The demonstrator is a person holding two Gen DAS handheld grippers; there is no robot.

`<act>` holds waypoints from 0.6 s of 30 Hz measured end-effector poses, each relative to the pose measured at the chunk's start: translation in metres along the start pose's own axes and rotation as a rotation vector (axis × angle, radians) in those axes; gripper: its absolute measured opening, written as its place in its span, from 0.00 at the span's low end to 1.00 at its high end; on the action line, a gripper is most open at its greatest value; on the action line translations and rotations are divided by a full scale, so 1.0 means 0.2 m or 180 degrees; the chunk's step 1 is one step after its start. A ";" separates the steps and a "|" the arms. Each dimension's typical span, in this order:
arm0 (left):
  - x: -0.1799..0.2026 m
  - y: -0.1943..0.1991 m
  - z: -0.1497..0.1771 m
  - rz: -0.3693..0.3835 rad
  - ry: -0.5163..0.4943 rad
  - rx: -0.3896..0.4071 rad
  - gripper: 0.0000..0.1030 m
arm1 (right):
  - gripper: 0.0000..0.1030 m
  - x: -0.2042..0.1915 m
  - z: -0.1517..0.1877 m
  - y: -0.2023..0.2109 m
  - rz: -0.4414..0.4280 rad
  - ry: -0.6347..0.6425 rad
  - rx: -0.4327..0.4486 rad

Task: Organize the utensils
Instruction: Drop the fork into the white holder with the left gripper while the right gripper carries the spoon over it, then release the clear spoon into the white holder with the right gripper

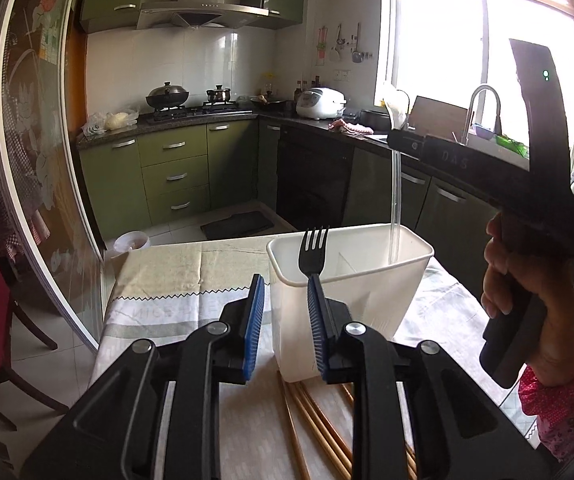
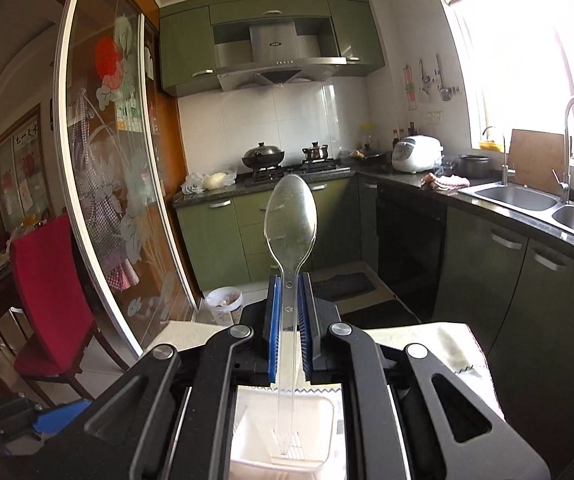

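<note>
A white plastic utensil holder (image 1: 367,300) stands on the table. A black plastic fork (image 1: 313,250) stands upright in its left part, tines up. My left gripper (image 1: 285,294) is open, its blue pads either side of the holder's near left corner, the right pad beside the fork's handle. My right gripper (image 2: 289,320) is shut on a clear plastic spoon (image 2: 292,220), bowl up, its handle end hanging down into the holder (image 2: 319,412) below. In the left wrist view the spoon's clear handle (image 1: 395,200) drops from the right gripper's body into the holder's right part.
Several wooden chopsticks (image 1: 315,420) lie on the tablecloth (image 1: 175,280) just before the holder. The hand holding the right gripper (image 1: 527,280) is to the right. A red chair (image 2: 51,292) stands left of the table. Kitchen counters, sink (image 2: 511,196) and stove lie beyond.
</note>
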State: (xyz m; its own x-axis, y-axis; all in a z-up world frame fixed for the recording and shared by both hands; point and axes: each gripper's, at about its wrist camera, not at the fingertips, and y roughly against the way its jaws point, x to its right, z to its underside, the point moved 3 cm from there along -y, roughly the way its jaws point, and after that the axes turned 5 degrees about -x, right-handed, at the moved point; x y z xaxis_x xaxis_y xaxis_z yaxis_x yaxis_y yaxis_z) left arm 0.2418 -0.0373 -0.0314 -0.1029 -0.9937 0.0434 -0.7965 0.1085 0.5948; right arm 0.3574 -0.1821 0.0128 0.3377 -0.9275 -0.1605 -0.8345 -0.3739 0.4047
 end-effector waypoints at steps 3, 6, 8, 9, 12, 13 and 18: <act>0.00 -0.01 0.04 0.0024 -0.0007 -0.0090 0.21 | 0.09 0.02 0.11 -0.01 -0.0041 0.0007 -0.0110; 0.00 -0.03 0.08 -0.0006 -0.0011 -0.0165 0.21 | 0.09 0.02 0.21 0.00 -0.0065 0.0036 -0.0160; -0.01 -0.04 0.10 -0.0014 -0.0004 -0.0223 0.21 | 0.10 0.01 0.26 0.01 -0.0065 0.0066 -0.0205; -0.01 -0.04 0.10 -0.0020 -0.0004 -0.0248 0.21 | 0.10 0.01 0.28 0.02 -0.0072 0.0082 -0.0225; -0.02 -0.04 0.12 -0.0047 -0.0041 -0.0312 0.21 | 0.11 0.00 0.35 0.04 -0.0070 0.0146 -0.0304; -0.02 -0.05 0.13 -0.0058 -0.0058 -0.0342 0.21 | 0.15 -0.01 0.38 0.05 -0.0076 0.0165 -0.0329; -0.02 -0.09 0.18 -0.0073 -0.0078 -0.0653 0.21 | 0.30 0.00 0.44 0.10 -0.0069 0.0212 -0.0439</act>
State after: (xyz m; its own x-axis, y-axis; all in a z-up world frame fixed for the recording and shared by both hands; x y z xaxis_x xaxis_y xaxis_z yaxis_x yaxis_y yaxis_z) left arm 0.2353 -0.0337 -0.0706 -0.1025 -0.9947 0.0100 -0.6611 0.0756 0.7465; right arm 0.3025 -0.1902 -0.0580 0.3869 -0.9153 -0.1122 -0.7606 -0.3855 0.5224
